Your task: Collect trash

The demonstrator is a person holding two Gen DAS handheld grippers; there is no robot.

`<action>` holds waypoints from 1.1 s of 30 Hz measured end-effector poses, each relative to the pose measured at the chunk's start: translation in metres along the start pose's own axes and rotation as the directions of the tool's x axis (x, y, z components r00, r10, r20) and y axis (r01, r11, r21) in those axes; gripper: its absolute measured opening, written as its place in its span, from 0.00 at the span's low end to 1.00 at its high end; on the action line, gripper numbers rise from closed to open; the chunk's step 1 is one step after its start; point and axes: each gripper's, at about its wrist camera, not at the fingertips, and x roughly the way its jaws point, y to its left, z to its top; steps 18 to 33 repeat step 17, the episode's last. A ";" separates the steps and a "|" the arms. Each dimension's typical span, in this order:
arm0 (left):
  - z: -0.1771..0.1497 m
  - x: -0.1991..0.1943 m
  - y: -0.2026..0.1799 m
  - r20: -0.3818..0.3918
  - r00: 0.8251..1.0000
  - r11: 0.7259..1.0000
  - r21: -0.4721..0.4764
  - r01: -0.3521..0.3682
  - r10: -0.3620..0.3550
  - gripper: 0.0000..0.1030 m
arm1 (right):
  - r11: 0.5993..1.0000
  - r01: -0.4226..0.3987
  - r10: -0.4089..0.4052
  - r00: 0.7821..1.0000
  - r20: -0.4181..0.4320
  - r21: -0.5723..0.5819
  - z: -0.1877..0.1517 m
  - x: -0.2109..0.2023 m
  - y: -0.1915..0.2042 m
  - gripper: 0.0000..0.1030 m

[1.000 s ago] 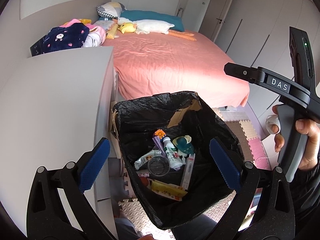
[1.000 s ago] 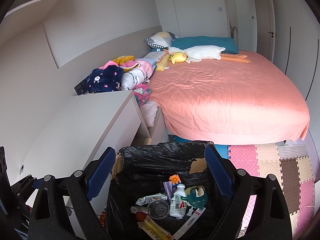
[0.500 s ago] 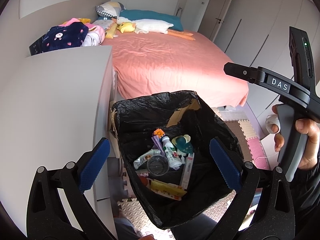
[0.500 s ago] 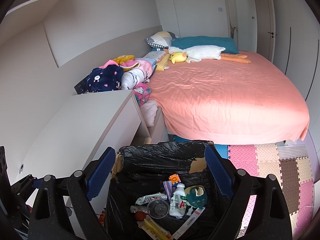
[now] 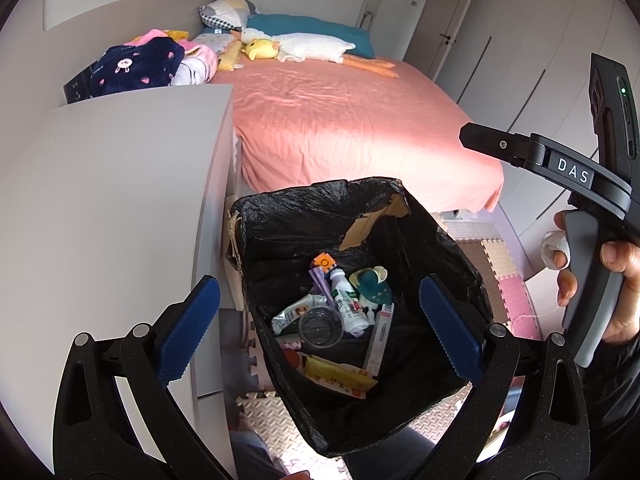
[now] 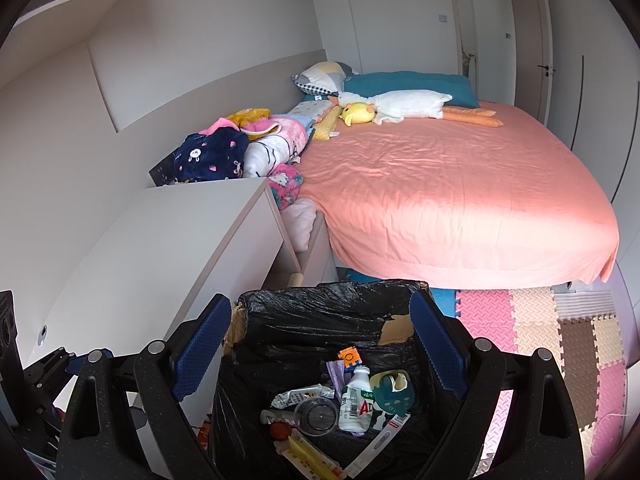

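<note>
Nearest the left wrist camera, the left gripper point(image 5: 320, 324) has its blue-padded fingers point(image 5: 188, 330) spread wide with nothing between them, poised above the black-lined cardboard trash bin point(image 5: 300, 216) that stands on the floor just beside the pale grey counter point(image 5: 100, 200). The right gripper point(image 6: 318, 350) likewise hangs over the same bin, its blue fingers point(image 6: 200, 350) parted and empty. The collected trash lies at the bottom of the bin: a clear plastic cup point(image 5: 321, 326), a small white bottle with a red and green label point(image 5: 347, 300), a crumpled silver wrapper point(image 5: 294, 312), a long white box point(image 5: 380, 338), a yellow flat packet point(image 5: 340, 376), a teal and cream rounded item point(image 5: 372, 284) and a small orange block point(image 5: 325, 262). A strip of torn brown cardboard point(image 5: 376, 226) shows where the liner has slipped from the far rim. To the right in the left wrist view, the person's right hand point(image 5: 612, 280) grips the grey handle of the other gripper, with a bit of white tissue point(image 5: 554, 246) held against its fingers. Pink, beige and brown foam floor tiles point(image 6: 560, 332) cover the floor around the bin. Beyond it stands the bed with a salmon-pink sheet point(image 6: 440, 200), carrying a heap of folded children's clothes point(image 6: 240, 152), a white plush goose point(image 6: 404, 104), a yellow plush toy point(image 6: 358, 112) and a teal pillow point(image 6: 412, 82) at its far end.
</note>
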 end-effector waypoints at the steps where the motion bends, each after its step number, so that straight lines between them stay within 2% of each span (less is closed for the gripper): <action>1: 0.000 0.000 0.000 0.000 1.000 1.000 0.001 0.001 -0.001 0.94 | 1.000 0.000 0.000 1.000 -0.001 -0.001 0.000 0.000 0.000 0.88; 5: 0.000 0.000 -0.001 0.000 1.000 1.000 0.012 0.013 -0.013 0.94 | 1.000 0.000 0.000 1.000 0.000 -0.001 -0.001 0.000 0.001 0.88; 17: 0.000 0.001 -0.003 0.007 0.999 0.999 0.017 -0.041 0.041 0.94 | 1.000 0.001 -0.001 1.000 -0.001 -0.001 -0.001 0.000 0.000 0.88; 33: 0.000 0.001 -0.003 0.007 0.999 0.999 0.017 -0.041 0.041 0.94 | 1.000 0.001 -0.001 1.000 -0.001 -0.001 -0.001 0.000 0.000 0.88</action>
